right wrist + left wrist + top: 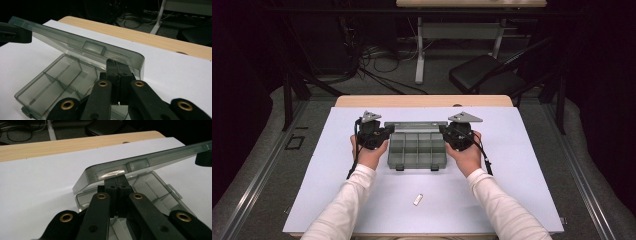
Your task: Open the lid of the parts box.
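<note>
Lid propped half-open on closed left gripper and right gripper (jaws together), palms inward.

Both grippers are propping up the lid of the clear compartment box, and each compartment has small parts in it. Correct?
Not quite. The left gripper and right gripper do hold the lid of the compartment box up from beneath, jaws shut, but the compartments are empty, as the right gripper view shows. The one small part lies outside, on the white mat.

High view overhead facing forward, gripper views close, opposite sides, sharing lid.
</note>
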Action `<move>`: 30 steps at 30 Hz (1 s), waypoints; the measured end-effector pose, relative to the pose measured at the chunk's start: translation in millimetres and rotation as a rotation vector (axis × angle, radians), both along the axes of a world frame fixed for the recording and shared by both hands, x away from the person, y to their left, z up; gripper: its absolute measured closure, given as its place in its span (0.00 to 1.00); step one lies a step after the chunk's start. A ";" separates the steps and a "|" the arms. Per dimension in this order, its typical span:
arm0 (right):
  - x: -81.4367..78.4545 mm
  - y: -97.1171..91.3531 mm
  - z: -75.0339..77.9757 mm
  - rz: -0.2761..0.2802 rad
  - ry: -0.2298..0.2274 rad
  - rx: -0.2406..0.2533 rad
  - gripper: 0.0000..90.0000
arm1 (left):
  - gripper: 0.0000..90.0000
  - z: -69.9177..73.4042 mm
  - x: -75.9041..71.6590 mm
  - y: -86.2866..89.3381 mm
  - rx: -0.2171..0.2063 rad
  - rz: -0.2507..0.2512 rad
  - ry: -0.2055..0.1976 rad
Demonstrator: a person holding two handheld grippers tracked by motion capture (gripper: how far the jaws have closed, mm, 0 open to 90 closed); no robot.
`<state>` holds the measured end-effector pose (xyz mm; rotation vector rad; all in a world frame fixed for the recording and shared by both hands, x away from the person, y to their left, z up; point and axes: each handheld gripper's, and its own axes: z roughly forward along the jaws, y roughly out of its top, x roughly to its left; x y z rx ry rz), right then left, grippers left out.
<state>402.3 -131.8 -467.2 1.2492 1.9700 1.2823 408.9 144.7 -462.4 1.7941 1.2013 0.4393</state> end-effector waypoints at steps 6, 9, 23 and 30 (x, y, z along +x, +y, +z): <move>5.7 -0.7 4.4 -0.014 -0.001 0.027 1.00 | 1.00 0.5 4.0 -1.2 -0.002 0.011 -0.017; 5.2 -0.4 3.9 -0.014 -0.002 0.023 0.99 | 1.00 -2.2 4.0 -1.2 -0.011 0.015 -0.023; -0.8 0.7 2.2 -0.016 -0.027 0.004 0.96 | 1.00 -4.0 0.5 -1.6 -0.004 0.031 -0.058; -12.3 -7.4 -0.7 -0.002 -0.052 -0.023 0.86 | 1.00 -8.4 -3.4 -1.7 -0.008 0.069 -0.082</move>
